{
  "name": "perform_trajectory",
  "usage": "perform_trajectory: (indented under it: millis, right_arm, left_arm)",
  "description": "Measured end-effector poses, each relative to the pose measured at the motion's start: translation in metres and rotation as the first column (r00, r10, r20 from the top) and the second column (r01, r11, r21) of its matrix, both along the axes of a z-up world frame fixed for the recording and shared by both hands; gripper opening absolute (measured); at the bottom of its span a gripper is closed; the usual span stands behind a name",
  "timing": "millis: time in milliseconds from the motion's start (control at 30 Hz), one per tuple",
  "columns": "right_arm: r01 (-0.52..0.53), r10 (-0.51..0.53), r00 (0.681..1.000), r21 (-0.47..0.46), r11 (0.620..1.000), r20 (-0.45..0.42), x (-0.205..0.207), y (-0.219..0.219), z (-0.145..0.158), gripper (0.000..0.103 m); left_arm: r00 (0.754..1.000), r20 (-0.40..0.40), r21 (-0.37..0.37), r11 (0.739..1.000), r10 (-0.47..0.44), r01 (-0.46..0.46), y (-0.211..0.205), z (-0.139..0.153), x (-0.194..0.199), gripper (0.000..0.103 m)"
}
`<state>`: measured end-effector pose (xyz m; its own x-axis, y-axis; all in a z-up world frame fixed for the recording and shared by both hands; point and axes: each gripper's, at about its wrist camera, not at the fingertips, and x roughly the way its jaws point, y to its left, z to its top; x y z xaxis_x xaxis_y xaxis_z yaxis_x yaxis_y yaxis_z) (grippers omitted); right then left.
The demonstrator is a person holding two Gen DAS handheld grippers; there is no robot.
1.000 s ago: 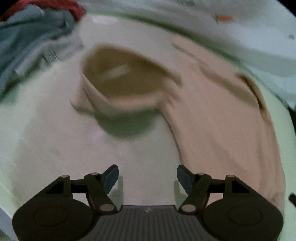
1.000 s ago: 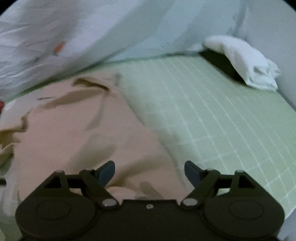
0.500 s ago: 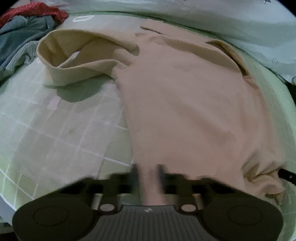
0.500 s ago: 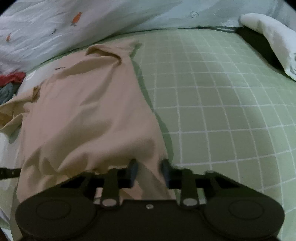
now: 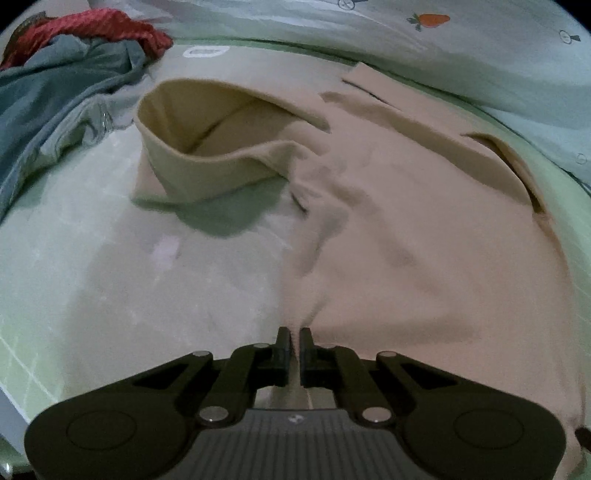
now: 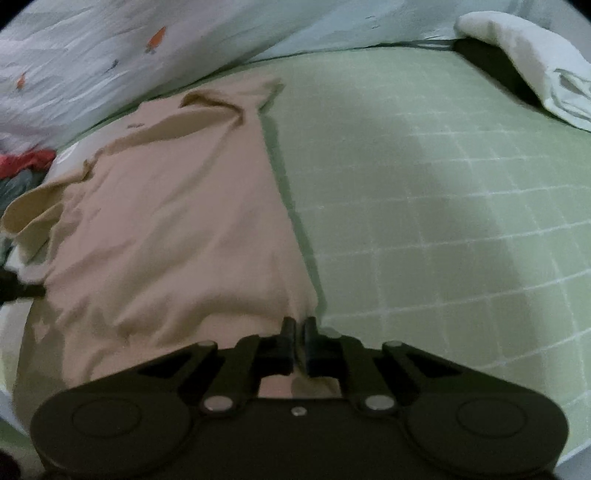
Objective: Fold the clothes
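Observation:
A beige T-shirt (image 5: 424, 229) lies spread on a green checked bed sheet (image 5: 92, 277), collar end far from me. Its left sleeve (image 5: 207, 162) stands up, gaping open. My left gripper (image 5: 294, 332) is at the near left corner of the hem, its jaws closing the last bit with cloth pinched between them and creases running out from the grip. In the right wrist view the shirt (image 6: 177, 221) lies left of centre. My right gripper (image 6: 299, 323) is closing on the near right corner of the hem, cloth pressed between its pads.
A heap of grey-blue clothes (image 5: 55, 96) and a red garment (image 5: 99, 26) lies at the far left. A pale quilt with carrot print (image 6: 110, 55) runs along the back. A white bundle (image 6: 535, 66) sits at the far right, with bare sheet (image 6: 443, 221) beside the shirt.
Both grippers were open a second ago and have since come down to the shirt's near hem and shut on its two corners. Creases now pull toward the left gripper.

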<state>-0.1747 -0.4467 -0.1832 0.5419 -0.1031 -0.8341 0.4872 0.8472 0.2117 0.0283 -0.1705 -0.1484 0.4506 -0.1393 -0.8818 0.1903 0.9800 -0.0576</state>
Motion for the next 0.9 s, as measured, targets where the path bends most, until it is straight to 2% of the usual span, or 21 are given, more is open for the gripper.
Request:
perform_trajectory:
  millis: [200, 267, 300, 333, 400, 467, 600, 733, 800, 900]
  right_arm:
    - [-0.110, 0.110, 0.994, -0.011, 0.994, -0.022, 0.015, 0.035, -0.001, 0.006]
    - [-0.116, 0.115, 0.993, -0.037, 0.993, -0.032, 0.017, 0.038, 0.001, 0.010]
    - [-0.114, 0.112, 0.993, -0.049, 0.992, -0.037, 0.017, 0.039, 0.001, 0.016]
    - [-0.109, 0.107, 0.993, -0.062, 0.992, -0.041, 0.017, 0.039, 0.002, 0.029]
    - [-0.077, 0.073, 0.996, -0.093, 0.993, -0.043, 0.015, 0.034, 0.005, 0.048]
    - [-0.027, 0.024, 0.999, -0.108, 0.994, -0.027, 0.008, 0.023, 0.010, 0.053]
    - [0.065, -0.065, 0.998, -0.131, 0.989, 0.008, 0.001, 0.002, 0.015, 0.075]
    - [0.089, -0.082, 0.996, -0.161, 0.983, 0.046, 0.005, -0.011, 0.018, 0.093]
    - [0.083, -0.073, 0.996, -0.183, 0.980, 0.059, 0.008, -0.016, 0.021, 0.103]
    - [0.046, -0.033, 0.997, -0.215, 0.976, 0.065, 0.018, -0.021, 0.023, 0.103]
  left_arm:
    - [0.999, 0.043, 0.044, 0.999, -0.032, 0.030, 0.008, 0.007, 0.026, 0.005]
    - [0.999, 0.031, 0.043, 0.998, -0.041, 0.039, 0.010, 0.009, 0.031, 0.010]
    - [0.999, 0.024, 0.048, 0.998, -0.043, 0.042, 0.011, 0.009, 0.031, 0.011]
    - [0.999, 0.021, 0.056, 0.998, -0.041, 0.040, 0.011, 0.009, 0.031, 0.011]
    - [0.999, 0.020, 0.067, 0.997, -0.035, 0.033, 0.011, 0.009, 0.029, 0.015]
    - [0.999, 0.020, 0.068, 0.997, -0.031, 0.029, 0.012, 0.011, 0.026, 0.015]
    - [0.999, 0.034, 0.063, 0.998, -0.027, 0.025, 0.009, 0.019, 0.019, 0.023]
    - [0.998, 0.051, 0.060, 0.997, -0.044, 0.041, -0.002, 0.028, 0.012, 0.047]
    - [0.997, 0.063, 0.060, 0.997, -0.051, 0.048, -0.009, 0.033, 0.008, 0.051]
    - [0.995, 0.076, 0.053, 0.997, -0.059, 0.055, -0.018, 0.037, 0.002, 0.063]
